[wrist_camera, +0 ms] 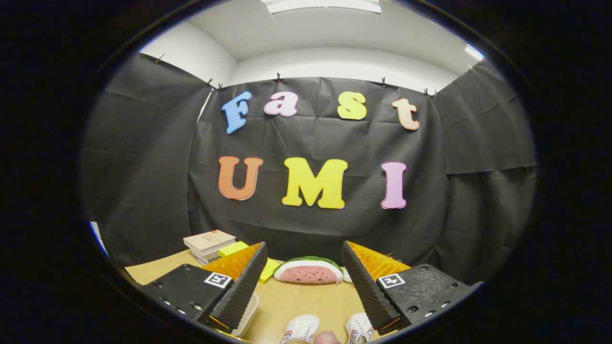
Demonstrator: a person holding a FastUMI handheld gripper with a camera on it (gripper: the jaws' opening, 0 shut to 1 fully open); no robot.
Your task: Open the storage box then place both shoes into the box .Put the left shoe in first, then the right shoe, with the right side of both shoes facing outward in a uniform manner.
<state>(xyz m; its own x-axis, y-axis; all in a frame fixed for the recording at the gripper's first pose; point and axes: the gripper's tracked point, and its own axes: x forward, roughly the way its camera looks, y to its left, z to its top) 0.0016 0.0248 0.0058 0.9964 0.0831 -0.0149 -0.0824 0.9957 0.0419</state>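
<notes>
My gripper [303, 260] is held above the wooden table [306, 301] with its two fingers wide apart and nothing between them. Two white shoes with coloured stripes show their toes down between the fingers: one [301, 328] on the left, the other [359, 327] close to the right finger [366, 286]. A pale box edge [248, 317] peeks out under the left finger [239, 286]; most of it is hidden.
A watermelon-slice toy [310, 271] lies on the table beyond the fingers. A stack of books [209, 244] and yellow sticky-note pads [234, 249] sit at the back left. Black cloth walls close the booth behind.
</notes>
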